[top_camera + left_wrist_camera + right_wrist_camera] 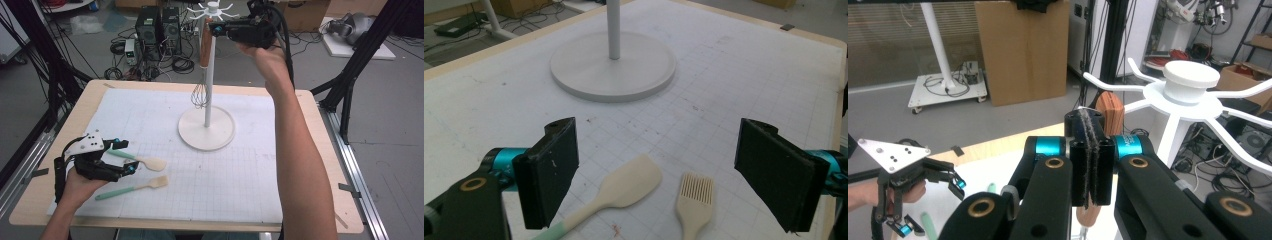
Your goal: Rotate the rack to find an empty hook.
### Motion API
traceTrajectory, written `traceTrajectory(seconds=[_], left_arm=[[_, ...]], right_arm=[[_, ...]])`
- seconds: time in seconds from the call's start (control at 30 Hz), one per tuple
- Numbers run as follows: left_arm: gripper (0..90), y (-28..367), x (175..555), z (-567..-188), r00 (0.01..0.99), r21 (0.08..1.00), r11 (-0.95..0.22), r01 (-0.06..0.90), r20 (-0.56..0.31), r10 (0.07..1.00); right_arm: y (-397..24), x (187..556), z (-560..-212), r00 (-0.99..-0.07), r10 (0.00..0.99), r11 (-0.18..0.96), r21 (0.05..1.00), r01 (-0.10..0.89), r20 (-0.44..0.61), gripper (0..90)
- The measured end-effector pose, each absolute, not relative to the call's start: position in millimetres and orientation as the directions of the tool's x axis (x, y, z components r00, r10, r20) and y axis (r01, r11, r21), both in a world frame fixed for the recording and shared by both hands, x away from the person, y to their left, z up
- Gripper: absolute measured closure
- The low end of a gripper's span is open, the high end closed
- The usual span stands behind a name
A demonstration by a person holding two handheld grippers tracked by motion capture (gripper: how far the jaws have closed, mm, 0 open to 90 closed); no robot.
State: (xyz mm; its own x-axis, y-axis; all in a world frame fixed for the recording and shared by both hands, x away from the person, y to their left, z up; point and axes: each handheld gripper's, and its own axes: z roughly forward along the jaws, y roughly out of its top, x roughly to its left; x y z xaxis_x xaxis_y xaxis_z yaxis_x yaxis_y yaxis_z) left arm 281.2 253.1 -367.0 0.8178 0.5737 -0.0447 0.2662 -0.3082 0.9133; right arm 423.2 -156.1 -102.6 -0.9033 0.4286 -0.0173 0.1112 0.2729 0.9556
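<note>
My left gripper (pixel 123 156) hovers spread wide over the spatula (pixel 621 191) and brush (pixel 695 198) lying side by side on the gridded mat (pixel 225 175), lined up for a pick. My right gripper (pixel 1091 165), jaws pressed together, holds the whisk (pixel 201 92) by its hanging loop beside the white rack (pixel 207 131). Cables litter the floor (pixel 310 65).

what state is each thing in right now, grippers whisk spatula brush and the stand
left gripper: open, jaws either side of the two utensil heads, low over the mat
right gripper: shut, raised at the top of the stand by the whisk's handle
whisk: hanging from the stand, wire end down
spatula: lying flat on the mat
brush: lying flat beside the spatula
stand: upright on the mat
</note>
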Motion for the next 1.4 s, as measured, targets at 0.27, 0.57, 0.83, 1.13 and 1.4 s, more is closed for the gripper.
traceTrajectory(seconds=[0.27,0.57,0.83,1.13,1.4], left_arm=[[18.1,253,281,-367,0.818,0.914,-0.307,0.265,-0.045,0.573],[18.1,254,281,-367,0.816,0.913,-0.311,0.265,-0.041,0.577],[18.1,253,282,-367,0.819,0.911,-0.314,0.267,-0.042,0.573],[18.1,253,282,-368,0.821,0.911,-0.314,0.266,-0.043,0.57],[18.1,255,282,-368,0.818,0.911,-0.312,0.269,-0.045,0.573]], right_arm=[[-173,418,-106,-0.906,0.423,0.265,0.959,0.103,-0.02,89.5],[-187,418,-106,-0.905,0.424,0.247,0.964,0.101,-0.014,89.5],[-197,422,-106,-0.898,0.44,0.232,0.967,0.106,-0.008,89.5],[-200,429,-107,-0.888,0.459,0.223,0.968,0.117,0.002,89.5],[-193,434,-107,-0.896,0.444,0.232,0.966,0.117,0.002,89.5]])
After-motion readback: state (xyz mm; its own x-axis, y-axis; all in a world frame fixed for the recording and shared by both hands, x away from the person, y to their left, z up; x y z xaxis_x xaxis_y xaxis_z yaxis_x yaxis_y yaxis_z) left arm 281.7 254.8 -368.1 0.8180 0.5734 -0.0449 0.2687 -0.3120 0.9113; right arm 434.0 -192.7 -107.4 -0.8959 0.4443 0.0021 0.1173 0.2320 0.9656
